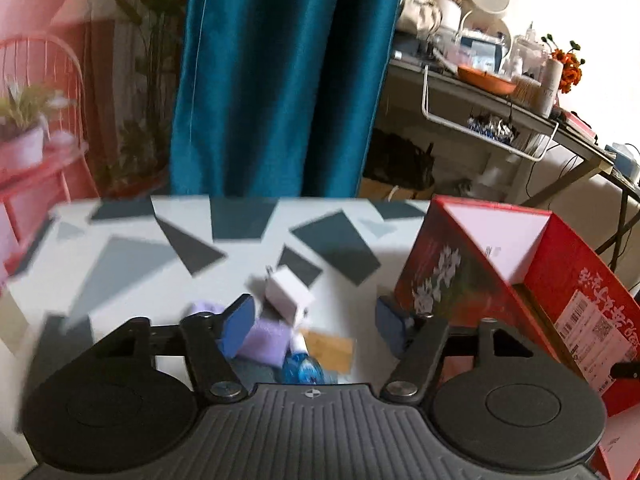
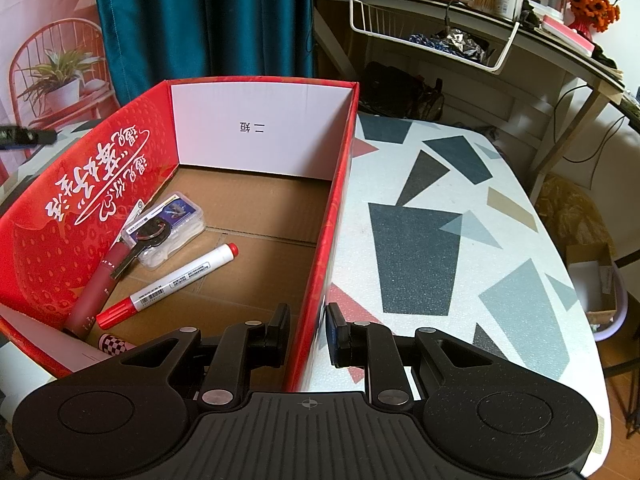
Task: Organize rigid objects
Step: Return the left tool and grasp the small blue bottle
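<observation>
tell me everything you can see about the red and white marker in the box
The red and white marker pen is a slim cylinder with a white printed barrel, a red cap at its far end and a ribbed red section at its near end; it looks plastic. It lies flat and diagonal on the brown floor of the red cardboard box, capped, beside a dark red tube. Neither tool touches it.

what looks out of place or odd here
Nothing spilled or damaged. A small heap is still loose on the table outside the red box: a white charger, purple blocks and a blue item. The right gripper pinches the box wall.
</observation>
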Motion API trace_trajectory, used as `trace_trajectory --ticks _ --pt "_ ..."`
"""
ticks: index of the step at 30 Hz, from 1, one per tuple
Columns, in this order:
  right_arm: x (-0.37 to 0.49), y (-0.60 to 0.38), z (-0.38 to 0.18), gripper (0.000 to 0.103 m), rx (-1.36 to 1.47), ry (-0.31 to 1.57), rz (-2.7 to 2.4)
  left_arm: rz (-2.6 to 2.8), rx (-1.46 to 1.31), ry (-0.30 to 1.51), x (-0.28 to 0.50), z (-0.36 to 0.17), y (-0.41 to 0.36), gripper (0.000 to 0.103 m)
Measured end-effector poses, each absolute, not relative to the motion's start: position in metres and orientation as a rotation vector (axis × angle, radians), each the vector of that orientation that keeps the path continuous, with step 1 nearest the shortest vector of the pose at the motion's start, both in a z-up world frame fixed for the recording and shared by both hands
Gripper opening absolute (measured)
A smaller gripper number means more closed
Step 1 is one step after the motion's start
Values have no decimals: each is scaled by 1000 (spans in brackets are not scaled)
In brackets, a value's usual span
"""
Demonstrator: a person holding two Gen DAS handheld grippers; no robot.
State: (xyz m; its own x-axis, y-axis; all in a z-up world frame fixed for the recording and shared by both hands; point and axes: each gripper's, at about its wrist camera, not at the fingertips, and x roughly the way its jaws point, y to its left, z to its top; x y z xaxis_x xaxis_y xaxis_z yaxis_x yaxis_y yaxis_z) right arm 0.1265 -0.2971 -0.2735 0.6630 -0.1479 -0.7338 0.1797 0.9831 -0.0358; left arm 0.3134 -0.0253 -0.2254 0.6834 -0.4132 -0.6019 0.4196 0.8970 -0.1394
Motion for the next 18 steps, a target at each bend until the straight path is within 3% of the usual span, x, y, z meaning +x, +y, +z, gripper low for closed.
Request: trace_trajectory --ticks 3,15,18 --pt "127 -297 -274 20 39 826 -181 -477 45 720 321 -244 -29 47" --pt "128 -298 -274 20 32 829 -177 -400 144 816 333 -291 -52 29" --pt "128 -297 -275 20 33 829 -177 -407 143 806 329 -291 -51 29"
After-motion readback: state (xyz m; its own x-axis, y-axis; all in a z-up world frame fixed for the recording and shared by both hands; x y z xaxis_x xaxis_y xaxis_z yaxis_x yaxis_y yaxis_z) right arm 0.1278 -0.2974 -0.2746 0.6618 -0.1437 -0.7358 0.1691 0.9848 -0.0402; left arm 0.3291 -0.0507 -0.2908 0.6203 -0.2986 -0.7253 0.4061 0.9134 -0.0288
